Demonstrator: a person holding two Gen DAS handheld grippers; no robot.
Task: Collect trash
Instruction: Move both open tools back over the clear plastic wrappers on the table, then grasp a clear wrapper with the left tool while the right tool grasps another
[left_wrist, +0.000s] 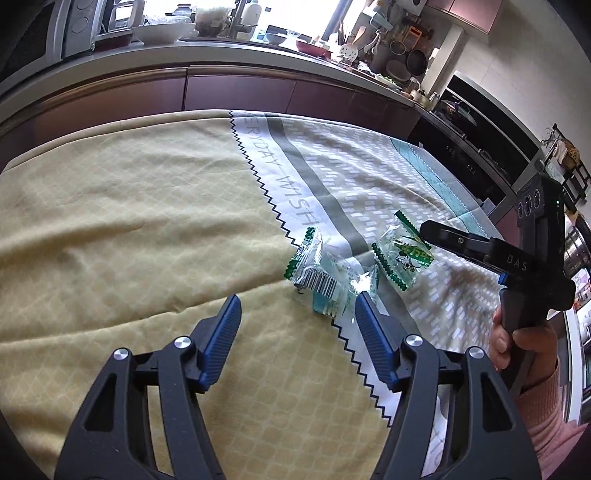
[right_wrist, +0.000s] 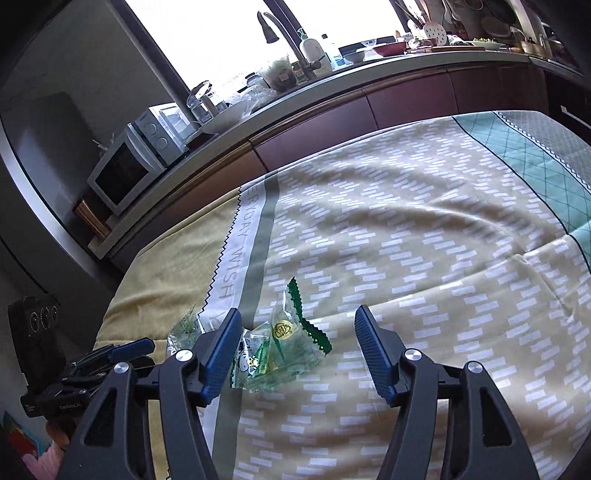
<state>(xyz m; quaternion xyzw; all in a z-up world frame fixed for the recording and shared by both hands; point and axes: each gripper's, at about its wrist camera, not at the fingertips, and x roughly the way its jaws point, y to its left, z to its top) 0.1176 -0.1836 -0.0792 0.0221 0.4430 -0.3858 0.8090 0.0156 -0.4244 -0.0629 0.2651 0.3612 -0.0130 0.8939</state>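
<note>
the left hand-held gripper (left_wrist: 297, 308) tilts down over the cloth-covered desk (left_wrist: 129, 221), jaws spread and released, holding nothing; the barcode wrapper (left_wrist: 321, 284) lies just past its fingertips. the right hand-held gripper (right_wrist: 297, 325) angles down likewise, jaws apart and empty, the green-edged wrapper (right_wrist: 284, 347) on the cloth between its fingers. a hand (left_wrist: 517, 343) in a pink sleeve (left_wrist: 550, 417) grips the right handle.
</note>
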